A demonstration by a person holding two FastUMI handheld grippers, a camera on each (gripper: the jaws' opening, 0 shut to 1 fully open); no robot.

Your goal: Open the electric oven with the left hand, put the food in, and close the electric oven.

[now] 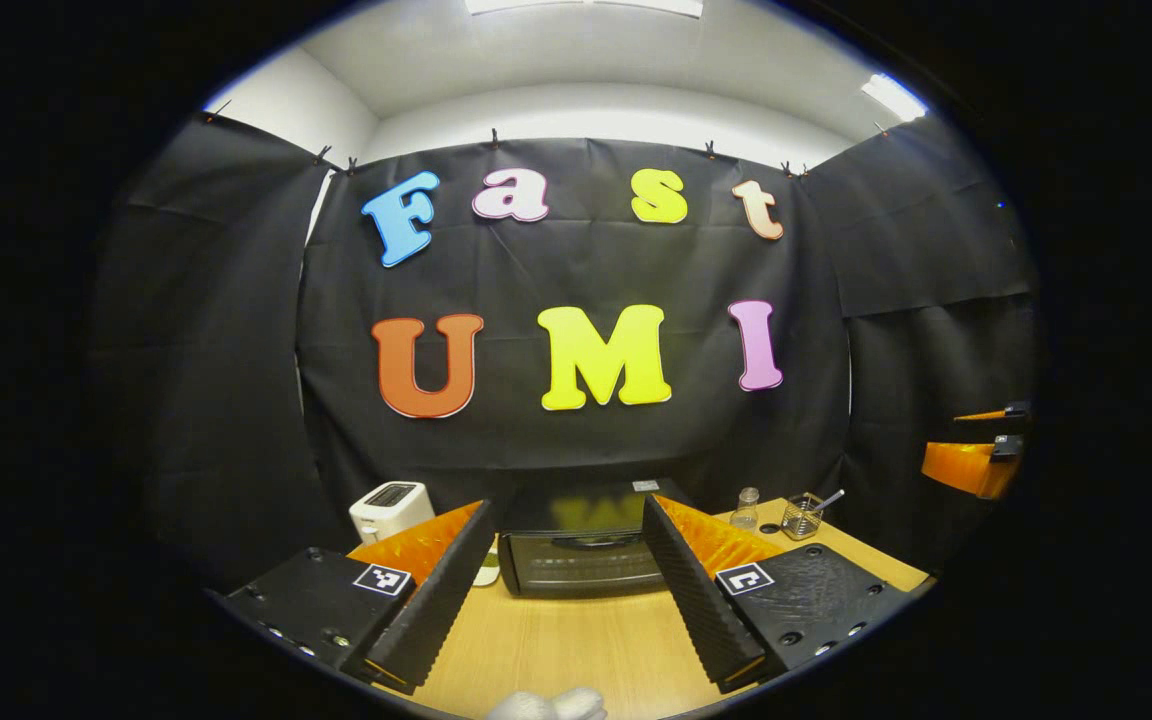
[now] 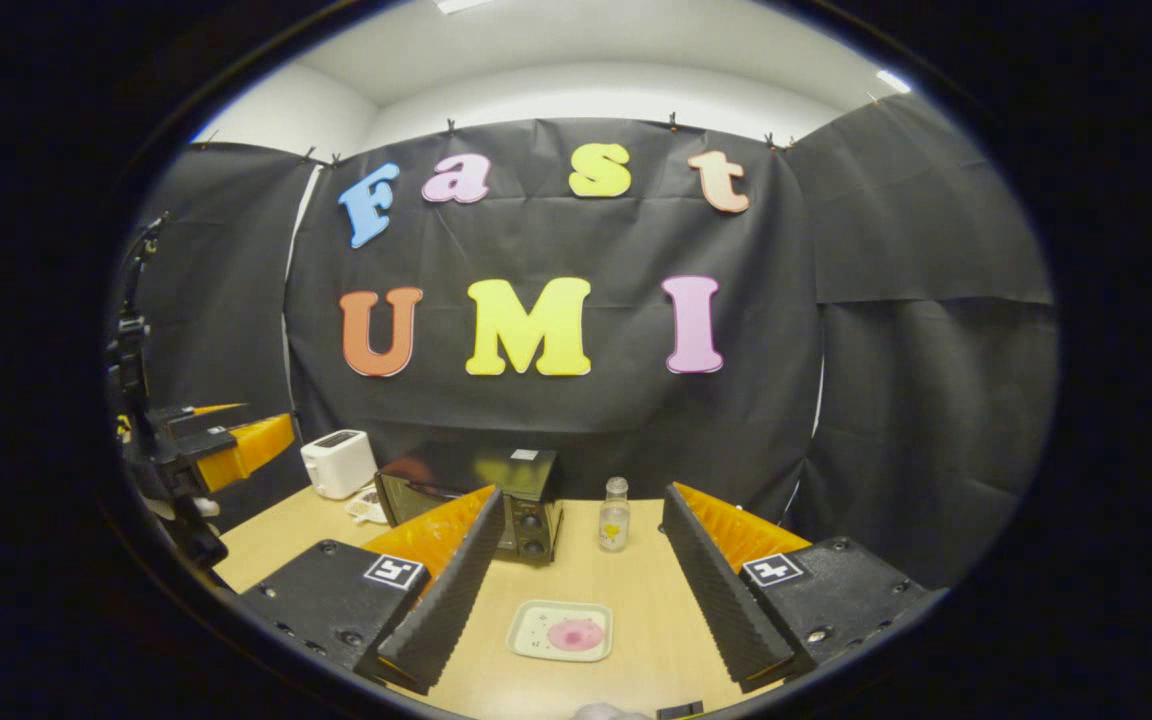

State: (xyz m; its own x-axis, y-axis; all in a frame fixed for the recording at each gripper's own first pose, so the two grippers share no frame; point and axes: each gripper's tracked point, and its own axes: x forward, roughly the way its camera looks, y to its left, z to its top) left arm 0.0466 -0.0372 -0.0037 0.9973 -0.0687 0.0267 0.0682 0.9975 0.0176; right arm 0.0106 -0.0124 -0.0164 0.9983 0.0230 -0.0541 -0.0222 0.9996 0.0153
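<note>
- The electric oven [image 1: 581,560] sits at the back of the worktop [image 1: 556,650], up against the booth's black wall, door shut. In the left gripper view it's dead ahead, framed right between the jaws, with its long side running crosswise to the fingers.
- The handle is a bar across the top of the dark glass door, also crosswise, so I'd guess the left gripper [image 1: 566,590] goes straight forward and closes over it from the front. It's well apart from the oven for now.
- The left one is clearly the better-placed hand: in the right gripper view the oven [image 2: 496,500] is off to the left and seen at an angle.
- The food is a pink blob on a pale tray [image 2: 561,630], lying nearer than the oven on the worktop, right between the right gripper [image 2: 576,590] jaws but below them, not touched.
- Both sets of jaws are spread wide and hold nothing.
- Around the oven: a white toaster [image 1: 391,508] to its left, a small glass bottle [image 2: 614,514] just to its right, and a wire basket [image 1: 802,516] further right.
</note>
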